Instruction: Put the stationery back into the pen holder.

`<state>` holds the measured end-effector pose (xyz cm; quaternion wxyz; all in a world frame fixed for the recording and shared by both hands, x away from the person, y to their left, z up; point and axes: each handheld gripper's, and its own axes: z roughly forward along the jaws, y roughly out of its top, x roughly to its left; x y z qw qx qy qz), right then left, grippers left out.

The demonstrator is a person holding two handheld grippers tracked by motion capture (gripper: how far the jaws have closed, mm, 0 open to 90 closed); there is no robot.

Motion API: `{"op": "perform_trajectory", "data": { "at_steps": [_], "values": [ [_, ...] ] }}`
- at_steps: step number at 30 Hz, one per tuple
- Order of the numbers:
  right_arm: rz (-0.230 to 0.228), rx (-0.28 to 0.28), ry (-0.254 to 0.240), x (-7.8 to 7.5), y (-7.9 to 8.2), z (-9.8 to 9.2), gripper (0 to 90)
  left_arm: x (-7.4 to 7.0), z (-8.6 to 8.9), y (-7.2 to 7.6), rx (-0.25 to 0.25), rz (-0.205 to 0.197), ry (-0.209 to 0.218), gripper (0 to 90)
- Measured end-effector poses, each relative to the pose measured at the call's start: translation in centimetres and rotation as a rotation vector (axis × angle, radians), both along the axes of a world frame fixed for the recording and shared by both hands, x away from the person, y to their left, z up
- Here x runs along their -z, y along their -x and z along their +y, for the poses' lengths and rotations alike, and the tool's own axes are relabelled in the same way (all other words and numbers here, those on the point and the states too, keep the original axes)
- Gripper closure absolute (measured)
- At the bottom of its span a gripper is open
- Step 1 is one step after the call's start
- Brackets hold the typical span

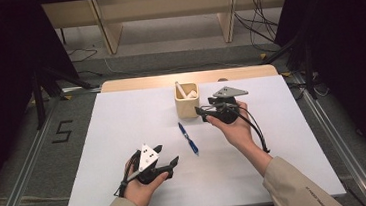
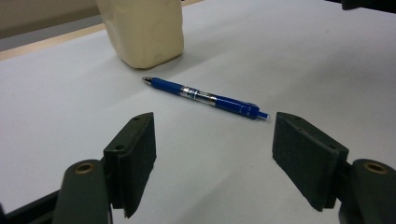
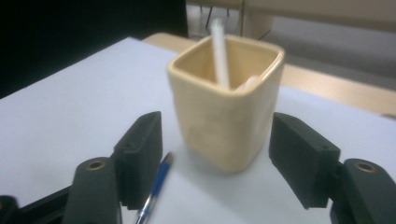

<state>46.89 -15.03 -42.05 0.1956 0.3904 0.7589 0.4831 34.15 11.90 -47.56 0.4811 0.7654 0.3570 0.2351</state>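
A white counter [image 1: 122, 118] is sitting in a dim room. Near its far edge a cream cup [image 1: 187, 102] is holding a white pen [image 1: 180, 89] upright. The right tool [image 1: 203, 112], jaws spread and empty, is lingering just beside the cup. A blue pen [image 1: 188, 138] is lying mid-counter, ahead of the spread, empty left tool [image 1: 168, 156], ready for pickup.

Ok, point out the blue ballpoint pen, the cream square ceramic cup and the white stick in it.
blue ballpoint pen [image 2: 205, 97]: left gripper view, mid barrel.
cream square ceramic cup [image 3: 224, 126]: right gripper view, front wall.
white stick [image 3: 219, 56]: right gripper view, upper shaft.
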Motion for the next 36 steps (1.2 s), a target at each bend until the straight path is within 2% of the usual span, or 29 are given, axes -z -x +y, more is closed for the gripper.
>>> {"op": "perform_trajectory", "data": {
  "at_steps": [5,12,16,20,24,29,36],
  "values": [
    [0.046,-0.019,0.023,1.2,0.9,0.5,40.1,0.0,0.0,0.0,-0.003,-0.003,-0.002,30.5],
    [0.096,-0.035,0.018,2.5,2.1,1.3,44.9,0.1,0.1,0.0,-0.004,-0.002,-0.005,30.5],
    [0.118,-0.058,0.033,3.3,2.5,1.9,47.7,0.0,0.1,0.0,-0.005,-0.003,-0.005,30.5],
    [0.165,-0.063,0.058,3.8,3.0,2.5,50.3,0.0,0.1,0.0,-0.004,-0.002,-0.004,30.5],
    [0.180,-0.065,0.065,4.3,3.5,2.9,52.5,0.0,0.1,0.0,-0.004,-0.002,-0.005,30.5],
    [0.219,-0.071,0.101,5.3,3.9,3.5,54.2,0.0,0.0,0.0,-0.002,0.000,-0.003,30.5],
    [0.228,-0.064,0.125,6.0,4.2,4.0,55.6,0.1,0.1,0.0,-0.001,0.001,-0.004,30.5]
  ]
}}
